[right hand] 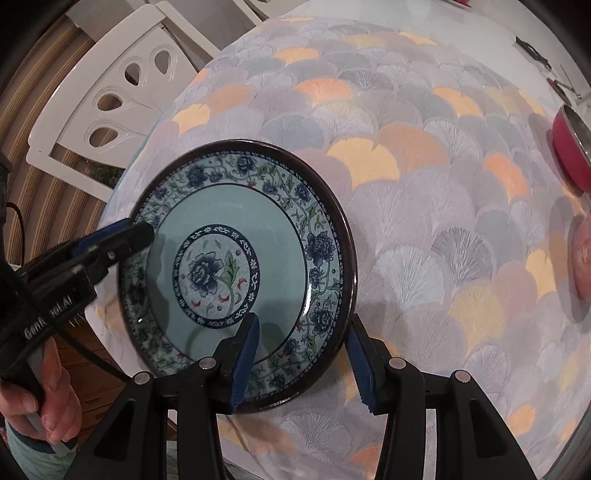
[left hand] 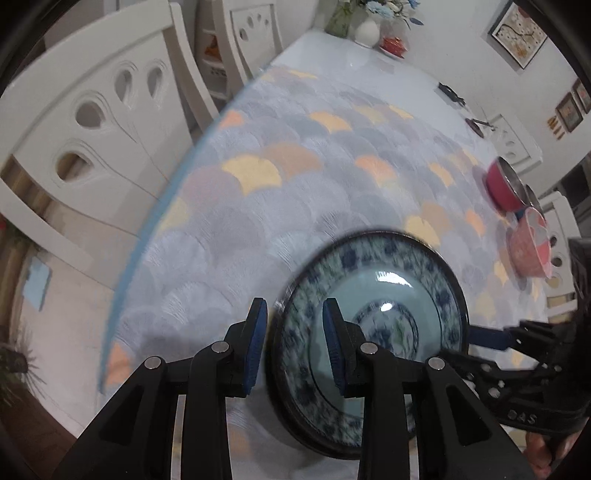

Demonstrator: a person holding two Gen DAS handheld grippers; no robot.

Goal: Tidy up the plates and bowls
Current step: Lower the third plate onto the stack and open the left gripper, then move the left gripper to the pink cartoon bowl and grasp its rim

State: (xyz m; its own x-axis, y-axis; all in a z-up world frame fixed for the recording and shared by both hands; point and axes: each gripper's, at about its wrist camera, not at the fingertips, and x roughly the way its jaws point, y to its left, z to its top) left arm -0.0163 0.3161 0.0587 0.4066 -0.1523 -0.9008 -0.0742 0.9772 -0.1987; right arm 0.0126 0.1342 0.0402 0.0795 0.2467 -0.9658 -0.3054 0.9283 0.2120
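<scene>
- Fingers of my right gripper [right hand: 301,363] straddle the near rim of the blue floral plate [right hand: 236,273] — one pad over the inside, one outside the dark edge. There is a clear gap to the rim on both sides, so I judge the jaws spread and not pinching.
- My left gripper [left hand: 295,347] does the same at the plate's opposite edge: one blue pad sits outside the rim, the other over the floral band. In the right wrist view its tip reaches the rim at the left, and I see no pad pressing; the left view is blurred, so I call it unclamped with some caution.
- The plate lies flat on the tablecloth [right hand: 424,221], close to the table's corner, nothing stacked on or under it that I can make out.
- Further out, a red bowl [left hand: 504,184] and a pink bowl [left hand: 530,247] stand close together at the table's far side, well apart from the plate.
- Beyond them a vase with flowers [left hand: 367,29] and a small red dish [left hand: 393,44] sit at the table's far end.
- Progress, as I judge it — early. The plate is not yet gathered with anything, the bowls look unstacked, and the sorting is mostly ahead.
</scene>
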